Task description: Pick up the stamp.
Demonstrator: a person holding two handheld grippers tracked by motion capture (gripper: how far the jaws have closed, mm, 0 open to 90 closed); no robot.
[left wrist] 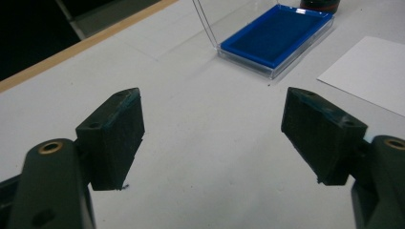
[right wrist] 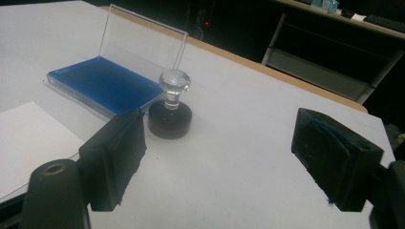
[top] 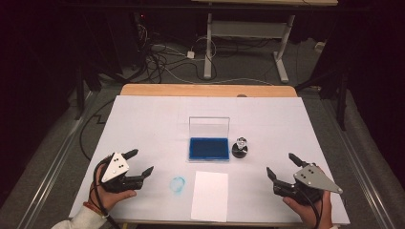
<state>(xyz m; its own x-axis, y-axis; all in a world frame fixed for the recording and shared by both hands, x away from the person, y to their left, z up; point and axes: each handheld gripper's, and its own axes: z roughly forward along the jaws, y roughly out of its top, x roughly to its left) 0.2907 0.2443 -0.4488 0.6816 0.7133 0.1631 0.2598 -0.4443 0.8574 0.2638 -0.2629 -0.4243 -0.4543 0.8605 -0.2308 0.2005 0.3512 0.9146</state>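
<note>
White covering is lying over the table (top: 143, 119), with a strip of bare wood showing along its far edge, and beyond it the room is sinking into darkness where cables and the legs of another desk are only partly making themselves out. Near the middle, a blue ink pad (top: 208, 148) is sitting in a clear case whose raised lid is nearly vanishing against the pale surface in the high view; in the left gripper view its far end is being cut off by the top of the picture. Just to its right a round stamp (top: 239, 148) with a glassy knob is standing upright, close beside the pad but whether touching it is hard to judge. A white paper sheet (top: 210, 195) is lying in front of the pad, toward the person, and a faint blue smudge (top: 177, 184) is showing just left of it, its shape too blurred to read. The left gripper (top: 142, 162) is hovering at the near left with its jaws standing apart and nothing between them. The right gripper (top: 280, 164) is waiting at the near right, jaws likewise spread and empty, well short of the stamp, with bare table lying between.
</note>
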